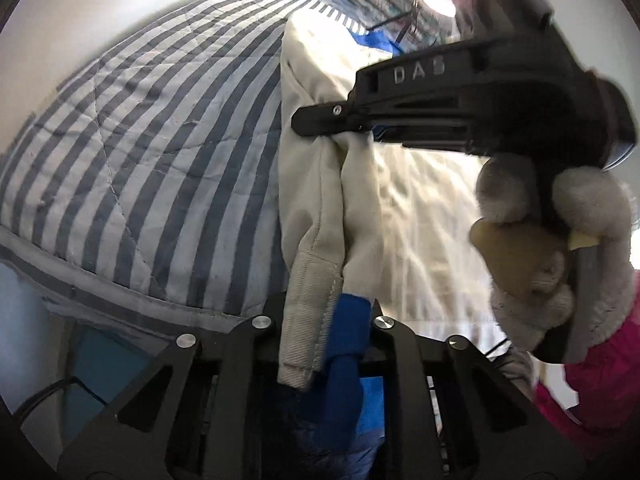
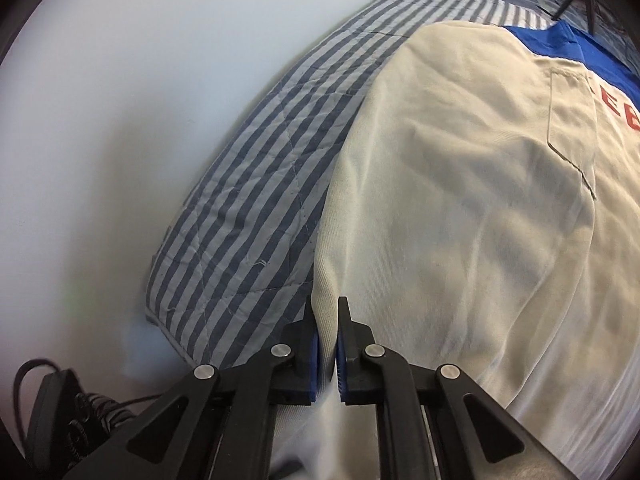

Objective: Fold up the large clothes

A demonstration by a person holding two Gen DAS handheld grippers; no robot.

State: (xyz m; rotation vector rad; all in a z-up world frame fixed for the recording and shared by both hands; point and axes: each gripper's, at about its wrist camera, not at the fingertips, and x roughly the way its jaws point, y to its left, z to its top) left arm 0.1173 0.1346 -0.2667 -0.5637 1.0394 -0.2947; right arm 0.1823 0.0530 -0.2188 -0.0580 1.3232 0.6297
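A cream work garment point(image 2: 460, 200) with a blue yoke point(image 2: 560, 36), a chest pocket and red letters lies on a striped quilt point(image 2: 260, 200). My right gripper point(image 2: 326, 312) is shut on the garment's near left edge, with cream cloth pinched between its blue pads. The left wrist view shows that same right gripper point(image 1: 304, 122), held by a gloved hand point(image 1: 540, 240), gripping a fold of the garment point(image 1: 320, 180). My left gripper point(image 1: 332, 320) is shut on a ribbed cream cuff point(image 1: 308, 320), which hangs over its fingers and hides them.
The blue-and-white striped quilt point(image 1: 140, 140) covers the surface on the left and drops off at its near edge. A pale floor point(image 2: 100, 120) lies beyond it, with a dark shoe-like object point(image 2: 60, 412) at the lower left. A pink sleeve point(image 1: 592, 380) is at the right.
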